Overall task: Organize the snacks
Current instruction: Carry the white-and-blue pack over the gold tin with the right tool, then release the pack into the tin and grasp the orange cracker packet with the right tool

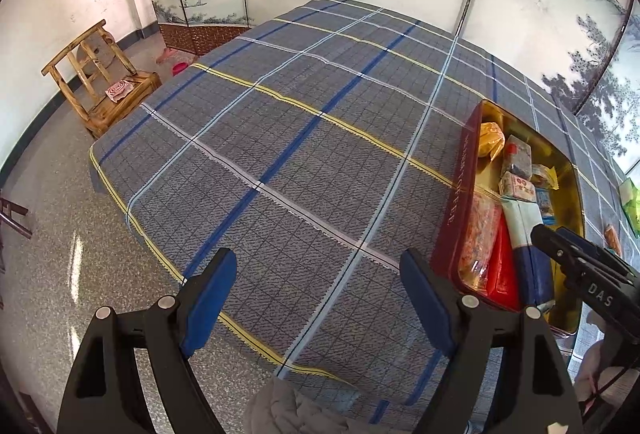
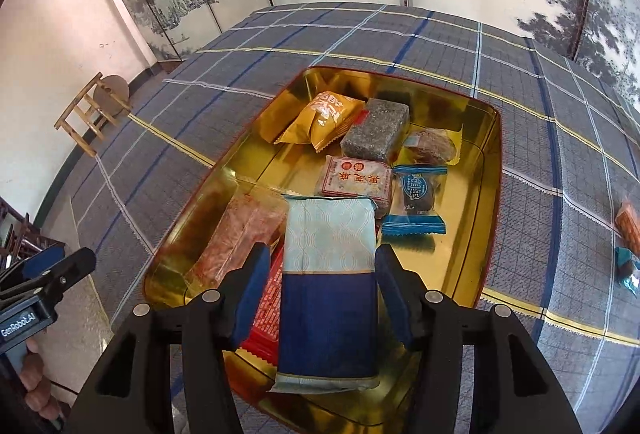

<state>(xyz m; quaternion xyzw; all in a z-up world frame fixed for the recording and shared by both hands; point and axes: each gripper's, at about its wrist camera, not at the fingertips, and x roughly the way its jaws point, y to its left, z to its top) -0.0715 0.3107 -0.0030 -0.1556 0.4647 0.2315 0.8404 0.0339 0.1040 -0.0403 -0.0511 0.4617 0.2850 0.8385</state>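
Snacks fill the tin (image 2: pixel 490 154): left gripper (image 1: pixel 320 298) gapes empty at nine o'clock, right gripper (image 2: pixel 318 290) straddles the blue packet (image 2: pixel 330 274) (light, crinkly, probably slippery), seemingly pinching its long sides.

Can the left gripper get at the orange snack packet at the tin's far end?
Probably yes: the left gripper is open over bare cloth, and the orange packet lies uncovered in the open tin.
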